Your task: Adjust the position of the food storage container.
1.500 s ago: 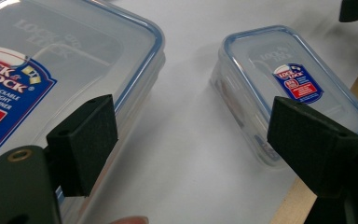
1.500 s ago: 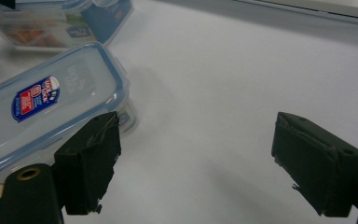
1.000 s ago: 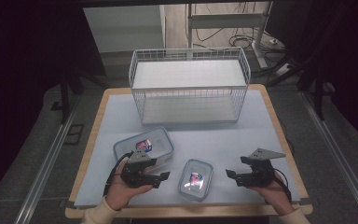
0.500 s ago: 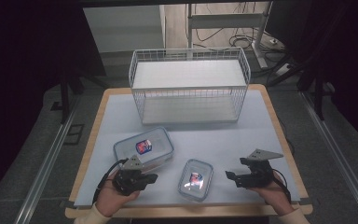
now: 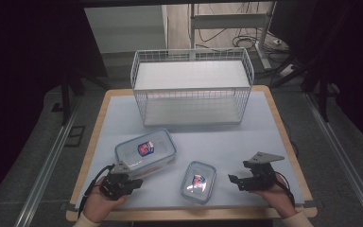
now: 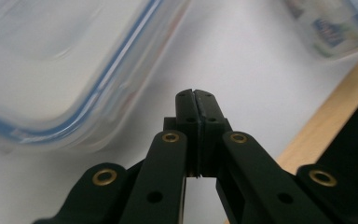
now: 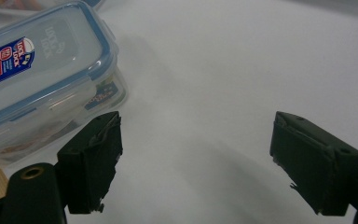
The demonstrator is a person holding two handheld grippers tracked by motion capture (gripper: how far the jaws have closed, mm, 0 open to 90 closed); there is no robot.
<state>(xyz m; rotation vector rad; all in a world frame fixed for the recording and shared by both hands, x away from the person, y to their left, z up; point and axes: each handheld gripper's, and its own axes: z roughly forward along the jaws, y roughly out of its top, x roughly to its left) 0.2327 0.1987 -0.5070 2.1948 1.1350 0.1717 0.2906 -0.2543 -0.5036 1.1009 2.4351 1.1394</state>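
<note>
High view: left gripper fingers pressed together, empty, lower left; reopen before taking the large food container; right gripper fingers wide, empty.

A wood-edged table stands on grey floor, with cables behind in dark surroundings.

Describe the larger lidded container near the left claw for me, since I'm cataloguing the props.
The larger container is a clear plastic rectangular box with rounded corners and a blue-trimmed snap lid that is on, with a red-and-blue label in the middle of the lid. It lies flat on the pale mat, turned at a slant, in front of the wire basket. The left claw sits shut beside its near edge, not gripping it.
</note>
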